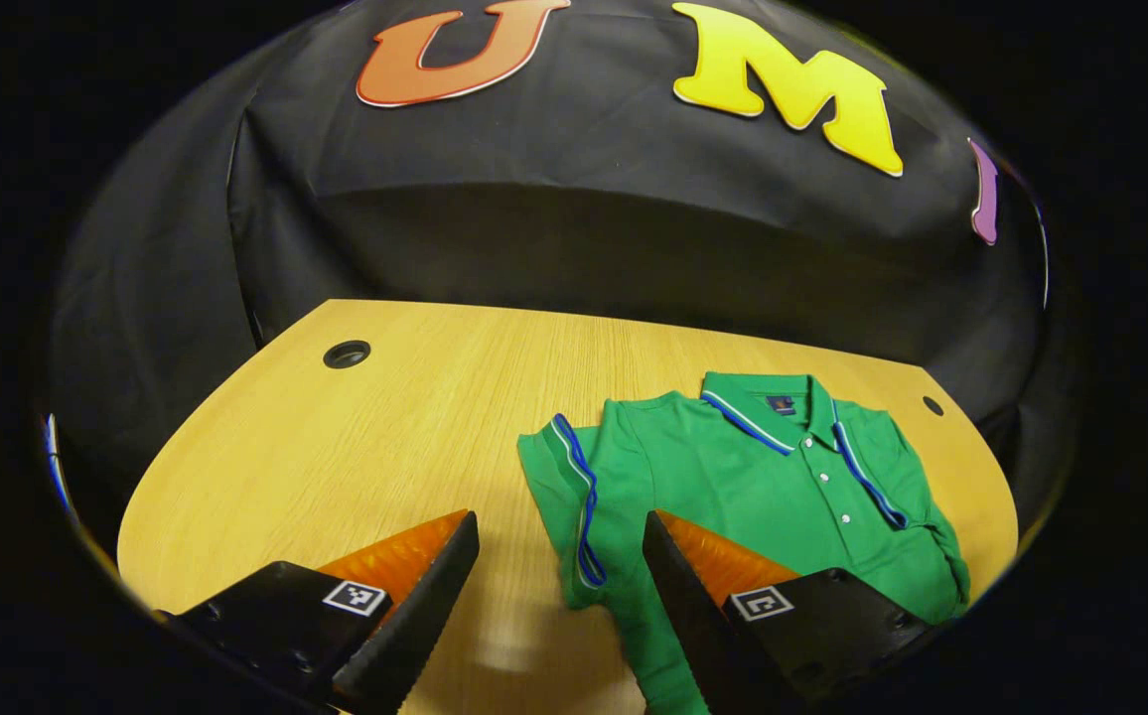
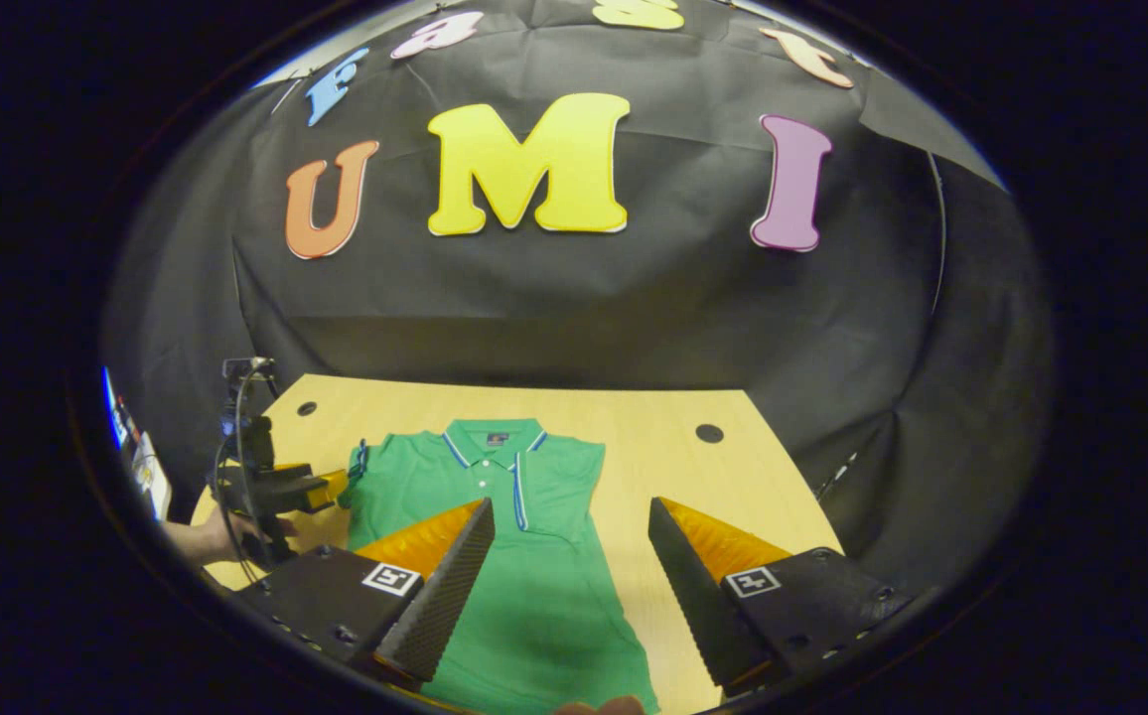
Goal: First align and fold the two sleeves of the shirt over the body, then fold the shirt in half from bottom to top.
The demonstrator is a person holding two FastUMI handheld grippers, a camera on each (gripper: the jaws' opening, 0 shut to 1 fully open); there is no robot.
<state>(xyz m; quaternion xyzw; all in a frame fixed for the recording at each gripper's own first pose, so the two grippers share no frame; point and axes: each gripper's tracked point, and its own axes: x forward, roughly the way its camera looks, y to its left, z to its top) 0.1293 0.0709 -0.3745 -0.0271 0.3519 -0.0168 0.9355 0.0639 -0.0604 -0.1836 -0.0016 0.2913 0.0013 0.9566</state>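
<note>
- Shirt (image 1: 773, 487), green knit polo, lies flat on your wood-grain table (image 1: 385, 437).
- Your left gripper (image 1: 561, 556) gapes over its striped sleeve (image 1: 574, 487).
- Your right gripper (image 2: 571, 546) gapes above the hem.

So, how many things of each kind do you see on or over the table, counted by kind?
Green polo shirt: 1
Tool: 2, the left tool and the right tool
Round holes in the wooden table: 2, and
Total: 5

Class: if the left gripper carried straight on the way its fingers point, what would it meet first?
Probably the green shirt's left sleeve, lying just ahead between the open left gripper's fingers; depth is uncertain.
</note>
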